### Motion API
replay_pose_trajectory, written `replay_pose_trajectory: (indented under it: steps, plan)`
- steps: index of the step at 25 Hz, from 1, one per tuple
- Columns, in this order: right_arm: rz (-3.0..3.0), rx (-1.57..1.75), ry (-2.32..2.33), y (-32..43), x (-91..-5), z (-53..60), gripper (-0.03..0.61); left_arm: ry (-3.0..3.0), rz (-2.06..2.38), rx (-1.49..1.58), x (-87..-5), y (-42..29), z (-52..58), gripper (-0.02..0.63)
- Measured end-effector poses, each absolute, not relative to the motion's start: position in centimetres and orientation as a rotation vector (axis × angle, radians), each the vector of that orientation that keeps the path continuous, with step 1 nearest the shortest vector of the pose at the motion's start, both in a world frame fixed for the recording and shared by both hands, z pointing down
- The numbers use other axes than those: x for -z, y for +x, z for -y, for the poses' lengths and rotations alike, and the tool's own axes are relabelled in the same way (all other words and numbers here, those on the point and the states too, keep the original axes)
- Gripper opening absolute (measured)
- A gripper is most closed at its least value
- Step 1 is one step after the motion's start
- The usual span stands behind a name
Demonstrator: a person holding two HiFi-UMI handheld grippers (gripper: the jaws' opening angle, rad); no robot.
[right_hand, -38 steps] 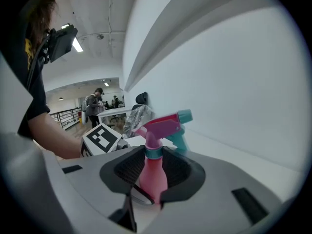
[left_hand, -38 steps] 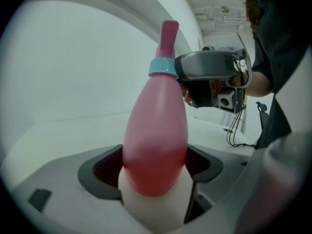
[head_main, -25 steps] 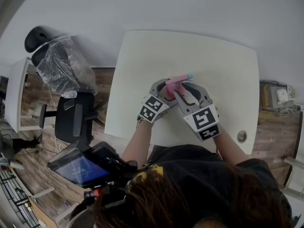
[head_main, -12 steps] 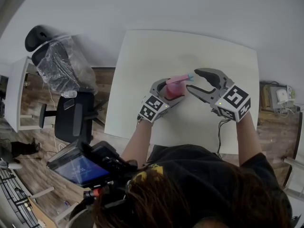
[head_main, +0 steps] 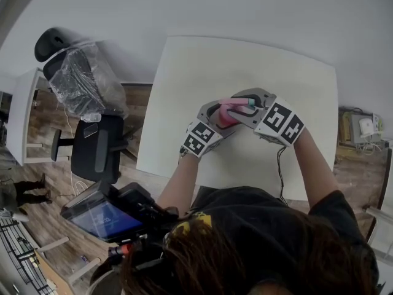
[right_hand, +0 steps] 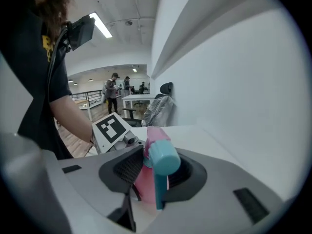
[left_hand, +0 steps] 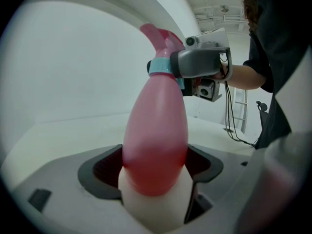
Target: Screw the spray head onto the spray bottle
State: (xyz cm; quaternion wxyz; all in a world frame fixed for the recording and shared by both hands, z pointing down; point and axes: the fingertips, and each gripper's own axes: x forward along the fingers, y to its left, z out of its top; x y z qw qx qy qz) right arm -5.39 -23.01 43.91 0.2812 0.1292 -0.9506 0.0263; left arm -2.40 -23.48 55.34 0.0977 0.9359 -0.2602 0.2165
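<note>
Near the middle of the white counter (head_main: 202, 72), a pink spray bottle (head_main: 226, 115) is being held, contact unclear. A dark cable (head_main: 280, 165) is trailing toward its near edge.

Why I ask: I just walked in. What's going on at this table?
A person works two handheld grippers over a white table. The left gripper is clamped on the body of the pink spray bottle. The right gripper has its jaws closing around the spray head on the neck, likely to twist it on.
</note>
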Motion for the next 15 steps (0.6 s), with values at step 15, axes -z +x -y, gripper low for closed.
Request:
replay_pose_trajectory:
  steps: [15]
  plan:
    - [2.256, -0.204, 1.226, -4.75, -43.76, 23.7, 0.132, 2.767, 0.838, -0.654, -55.11, -2.29, 23.29, 0.385]
